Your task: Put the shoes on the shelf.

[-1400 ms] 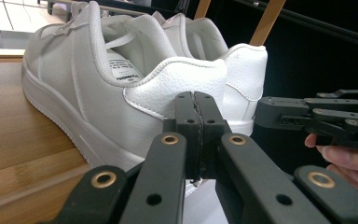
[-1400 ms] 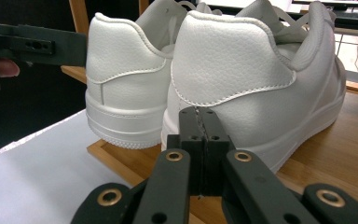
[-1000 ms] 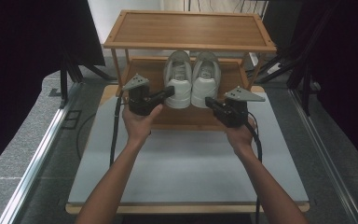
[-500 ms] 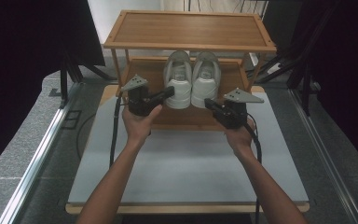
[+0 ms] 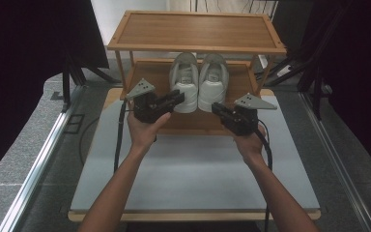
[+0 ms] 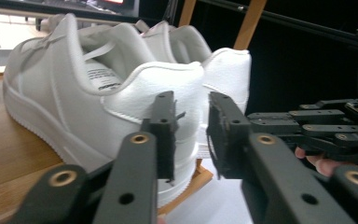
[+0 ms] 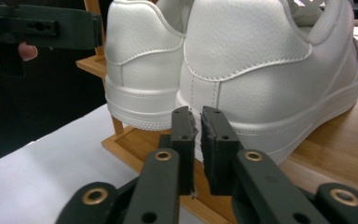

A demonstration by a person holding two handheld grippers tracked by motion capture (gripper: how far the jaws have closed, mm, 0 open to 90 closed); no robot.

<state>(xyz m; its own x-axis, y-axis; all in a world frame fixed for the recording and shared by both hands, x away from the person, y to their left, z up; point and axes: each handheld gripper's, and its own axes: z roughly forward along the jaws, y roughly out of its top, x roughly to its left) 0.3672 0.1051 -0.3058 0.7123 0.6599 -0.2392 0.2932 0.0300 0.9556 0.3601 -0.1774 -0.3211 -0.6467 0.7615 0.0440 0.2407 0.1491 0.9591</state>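
- Left gripper (image 5: 176,98): black two-jaw tool in the person's left hand (image 5: 142,130), tips at the heel of the left white leather sneaker (image 5: 184,82). Jaws have just been opening, now a moderate gap, nothing between the pads; in the left gripper view (image 6: 191,135) the heel sits just past the tips.
- Right gripper (image 5: 216,108): jaws have just been opening, only a narrow slit, empty. In the right gripper view (image 7: 198,140) the heel of the right white leather sneaker (image 7: 270,70) is just beyond the tips, not touching.
- Both sneakers stand side by side, touching, heels toward the person, on the lower shelf of the two-tier wooden rack (image 5: 193,31).
- Rack sits at the far end of the grey table top (image 5: 193,179).
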